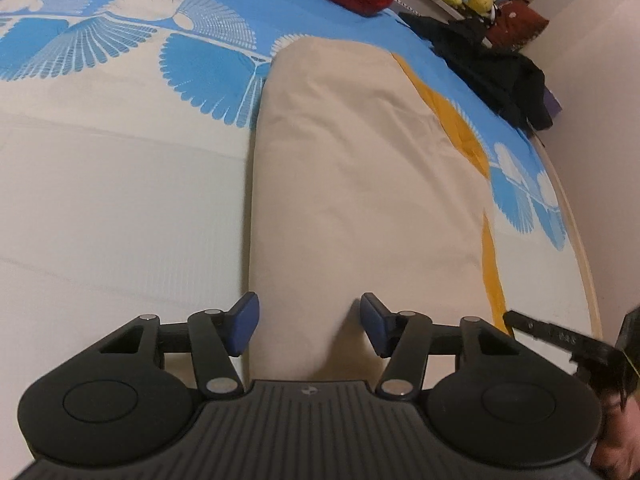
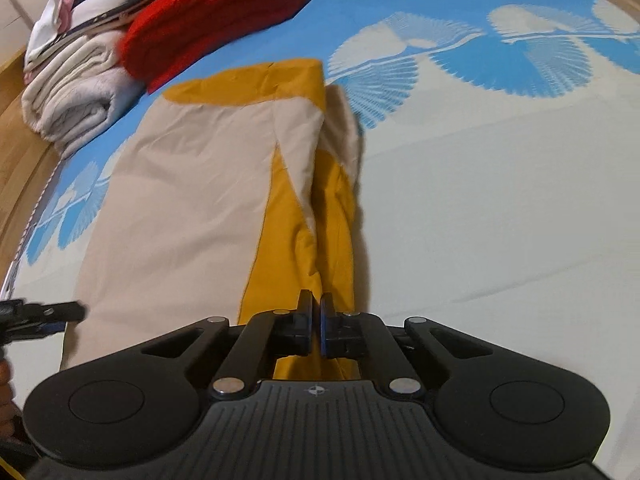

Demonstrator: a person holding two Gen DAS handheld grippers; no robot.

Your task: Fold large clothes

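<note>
A folded beige-and-mustard garment (image 1: 360,168) lay lengthwise on the bed (image 1: 120,220), over a blue-and-white feather-print cover, filling the centre of the left wrist view. The left gripper (image 1: 310,326) stood partly open at the bottom of that frame, its blue pads either side of the garment's near end — not pressing on it. In the right wrist view the right gripper (image 2: 316,326) was closed tight at lower centre, a mustard fold of the cloth pinched between its pads. A red knit (image 2: 216,8) and a pale folded blanket (image 2: 76,92) sat at the upper left.
</note>
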